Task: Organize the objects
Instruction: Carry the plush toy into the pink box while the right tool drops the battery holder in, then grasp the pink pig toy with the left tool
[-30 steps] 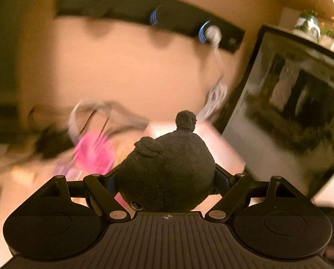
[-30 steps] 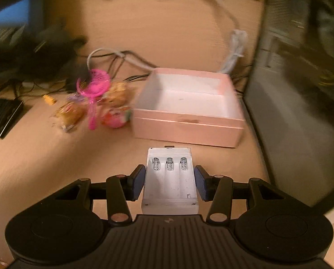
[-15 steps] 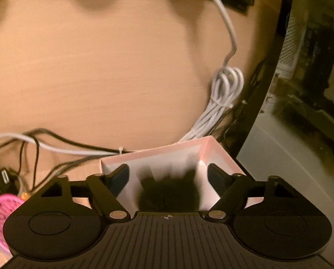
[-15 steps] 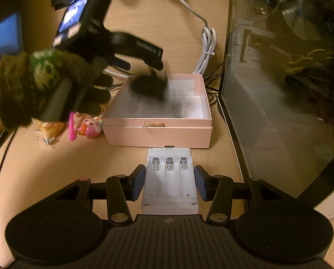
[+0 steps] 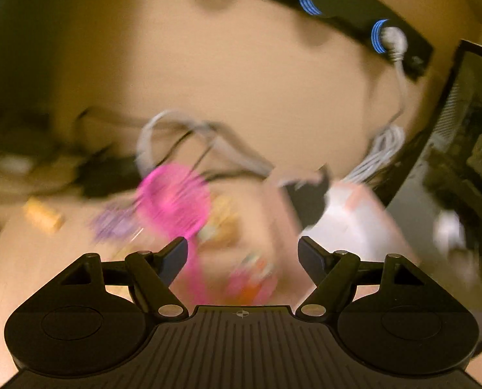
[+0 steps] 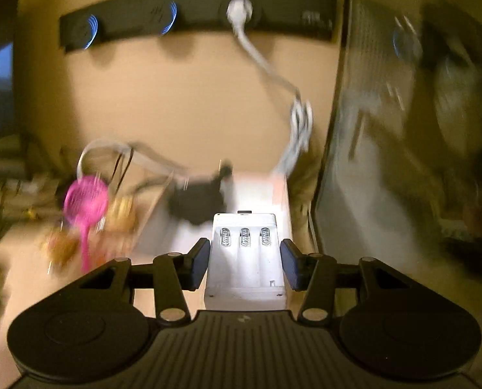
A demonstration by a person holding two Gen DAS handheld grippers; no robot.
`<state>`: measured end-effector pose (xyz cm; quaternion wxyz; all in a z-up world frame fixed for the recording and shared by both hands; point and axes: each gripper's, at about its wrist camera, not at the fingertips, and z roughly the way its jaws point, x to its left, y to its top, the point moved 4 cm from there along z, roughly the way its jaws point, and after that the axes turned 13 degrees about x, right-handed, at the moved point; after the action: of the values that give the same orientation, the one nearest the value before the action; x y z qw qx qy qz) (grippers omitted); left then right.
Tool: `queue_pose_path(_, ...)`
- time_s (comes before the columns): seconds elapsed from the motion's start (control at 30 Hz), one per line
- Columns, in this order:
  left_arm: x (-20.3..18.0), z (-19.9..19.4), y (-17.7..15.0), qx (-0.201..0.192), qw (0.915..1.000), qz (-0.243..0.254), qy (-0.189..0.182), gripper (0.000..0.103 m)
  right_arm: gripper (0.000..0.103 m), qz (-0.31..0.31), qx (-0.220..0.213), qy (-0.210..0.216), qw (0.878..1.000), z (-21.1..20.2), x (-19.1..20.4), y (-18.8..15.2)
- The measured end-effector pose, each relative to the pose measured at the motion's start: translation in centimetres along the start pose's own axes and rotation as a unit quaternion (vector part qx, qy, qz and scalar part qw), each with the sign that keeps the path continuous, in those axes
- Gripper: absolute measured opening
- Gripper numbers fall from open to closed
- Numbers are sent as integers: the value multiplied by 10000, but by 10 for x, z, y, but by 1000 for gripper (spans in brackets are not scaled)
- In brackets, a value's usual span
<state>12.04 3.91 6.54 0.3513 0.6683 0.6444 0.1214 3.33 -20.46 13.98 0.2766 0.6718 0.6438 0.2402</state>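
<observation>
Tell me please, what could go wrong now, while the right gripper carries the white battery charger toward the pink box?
1. The black plush toy already fills part of the pink box; the white battery charger may land on it and tip.
2. The right gripper holds the charger only by its sides, so a fast move might let it slip.
3. The white cable lies beside the box and might snag.

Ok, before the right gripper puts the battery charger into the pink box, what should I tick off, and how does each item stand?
1. Right gripper holds the white battery charger: cannot tell, fingers flank it but contact is unclear.
2. Left gripper empty and open: ok.
3. Black plush toy already inside the pink box: ok.
4. Free space in the box beside the toy: ok, white floor shows.
5. Charger above the box opening: cannot tell, frame blurred.
6. Pink strainer outside the box: ok.
</observation>
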Motion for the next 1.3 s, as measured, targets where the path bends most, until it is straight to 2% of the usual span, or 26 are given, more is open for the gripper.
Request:
queue_pose_path(0.13, 35, -17, -38, 239, 9992, -238, 206, 80, 50, -33, -287, -345, 9990, 35, 6, 51)
queue_pose_path(0.2, 45, -21, -52, 400, 9985, -214, 322, 80, 70, -45, -135, -454, 9989, 53, 7, 59)
queue_pose_path(0.23, 50, -24, -58, 458, 9982, -171, 358, 80, 73, 2, -47, -472, 9989, 58, 8, 58)
queue_pose_path(0.3, 58, -27, -69, 579, 9974, -44, 418, 80, 81, 142, 151, -204, 9996, 58, 9, 44)
queue_pose_path(0.37, 62, -24, -74, 687, 9967, -19, 424, 80, 86, 170, 305, -25, 9994, 55, 13, 22)
queue_pose_path(0.5, 58, -19, -71, 671, 9971, 136, 327, 80, 87, 30, 562, 14, 9984, 46, 24, -24)
queue_pose_path(0.67, 30, -5, -52, 472, 9971, 575, 180, 80, 94, 46, 728, 54, 9973, 35, 28, -58)
queue_pose_path(0.8, -3, 23, -30, 489, 9939, 984, 125, 80, 96, 106, 889, 132, 9959, 30, 30, -82)
queue_pose_path(0.97, -27, 77, -14, 814, 9842, 1501, 467, 80, 96, 63, 1048, 97, 9944, 26, 33, -104)
queue_pose_path(1.07, -31, 97, -11, 929, 9800, 1682, 512, 78, 97, 85, 1055, 61, 9944, 20, 31, -114)
queue_pose_path(1.1, -32, 100, -10, 931, 9794, 1715, 520, 75, 97, 98, 1066, 46, 9942, 19, 30, -118)
queue_pose_path(1.2, -34, 108, -5, 893, 9795, 1724, 542, 52, 97, 133, 1111, -53, 9937, 17, 24, -125)
queue_pose_path(1.3, -30, 101, -4, 915, 9829, 1527, 460, 51, 98, 203, 1157, -129, 9930, 17, 17, -129)
